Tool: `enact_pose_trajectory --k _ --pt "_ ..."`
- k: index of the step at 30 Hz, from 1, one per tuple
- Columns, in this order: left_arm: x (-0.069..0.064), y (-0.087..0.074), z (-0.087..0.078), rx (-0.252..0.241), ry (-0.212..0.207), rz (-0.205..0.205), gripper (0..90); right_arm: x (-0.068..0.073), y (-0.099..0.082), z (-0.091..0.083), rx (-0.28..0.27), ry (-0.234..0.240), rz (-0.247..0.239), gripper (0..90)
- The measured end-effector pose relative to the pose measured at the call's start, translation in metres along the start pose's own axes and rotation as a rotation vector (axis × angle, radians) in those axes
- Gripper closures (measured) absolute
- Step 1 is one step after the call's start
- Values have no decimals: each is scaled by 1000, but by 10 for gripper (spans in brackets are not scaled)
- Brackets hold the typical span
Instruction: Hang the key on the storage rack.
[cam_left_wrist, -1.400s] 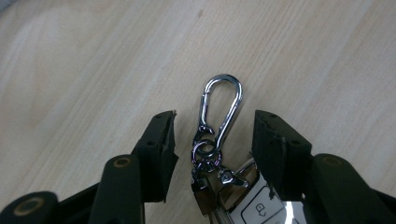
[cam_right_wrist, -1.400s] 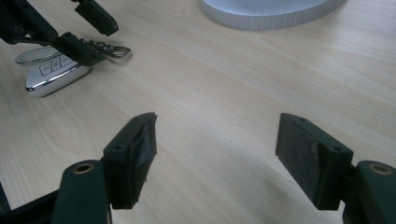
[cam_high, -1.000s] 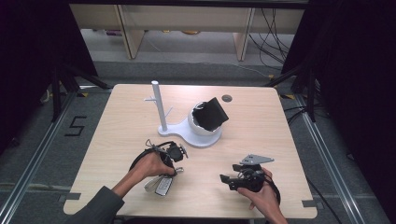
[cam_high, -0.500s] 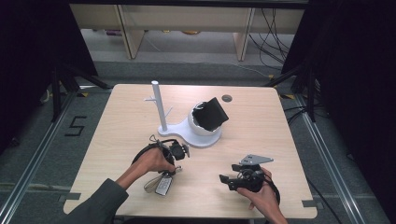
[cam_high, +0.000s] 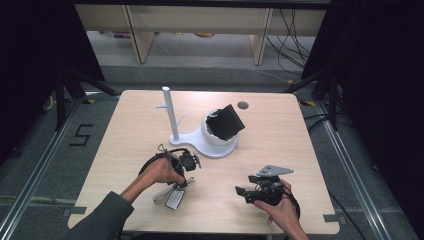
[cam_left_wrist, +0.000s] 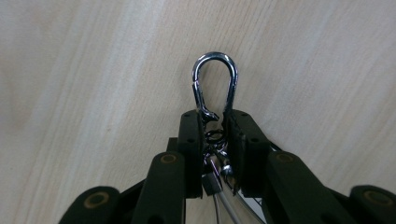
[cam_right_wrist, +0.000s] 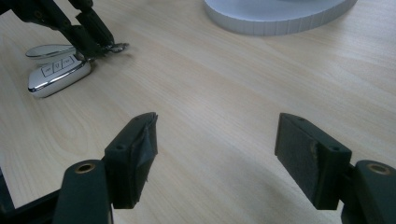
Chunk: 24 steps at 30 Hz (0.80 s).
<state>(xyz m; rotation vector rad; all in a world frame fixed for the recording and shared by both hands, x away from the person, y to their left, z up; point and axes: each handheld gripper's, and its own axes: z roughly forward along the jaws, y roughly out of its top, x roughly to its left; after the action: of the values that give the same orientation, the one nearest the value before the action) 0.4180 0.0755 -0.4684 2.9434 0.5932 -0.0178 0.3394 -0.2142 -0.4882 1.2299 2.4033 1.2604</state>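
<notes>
A silver key fob (cam_right_wrist: 57, 77) with a chrome clip (cam_left_wrist: 215, 84) lies on the pale wood-grain table (cam_high: 280, 130), beside a white stand (cam_high: 200, 140).

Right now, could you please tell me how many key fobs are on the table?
1: the fob lies near the front edge, beside the left tongs, which grip its clip.

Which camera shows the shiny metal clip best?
The left gripper view: the clip sits close up, its base pinched by the left gripper. The right gripper view shows it small and far off beside the car key. In the high view it is too small to make out.
</notes>
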Motion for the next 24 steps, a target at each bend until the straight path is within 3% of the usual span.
enact_pose_trajectory --k 5,6,9,13,14,16,17,22,23,24 --pt "3 -6 -12 -36 19 -12 752 1 0 -1 13 -6 13 306" --pt "4 -8 -16 -41 16 -12 753 2 0 1 3 15 25 306" --pt "7 -13 -24 -53 34 -25 753 -1 0 -1 12 -16 -7 305" --pt "10 -20 -38 -79 52 -43 753 0 -1 1 16 6 21 306" --pt "11 -23 -47 -81 62 -44 753 -1 -1 0 14 -15 8 305" --pt "13 -27 -57 -91 78 -52 754 0 -1 0 15 -10 23 305" --pt "13 -27 -57 -91 78 -52 754 -2 -1 2 5 12 3 305" --pt "17 -36 -90 -105 126 -71 754 -2 -2 2 12 -8 13 305" --pt "17 -36 -90 -105 126 -71 754 -2 -2 2 12 -8 13 305" --pt "18 -38 -100 -112 144 -81 754 -3 -2 2 9 7 13 305"
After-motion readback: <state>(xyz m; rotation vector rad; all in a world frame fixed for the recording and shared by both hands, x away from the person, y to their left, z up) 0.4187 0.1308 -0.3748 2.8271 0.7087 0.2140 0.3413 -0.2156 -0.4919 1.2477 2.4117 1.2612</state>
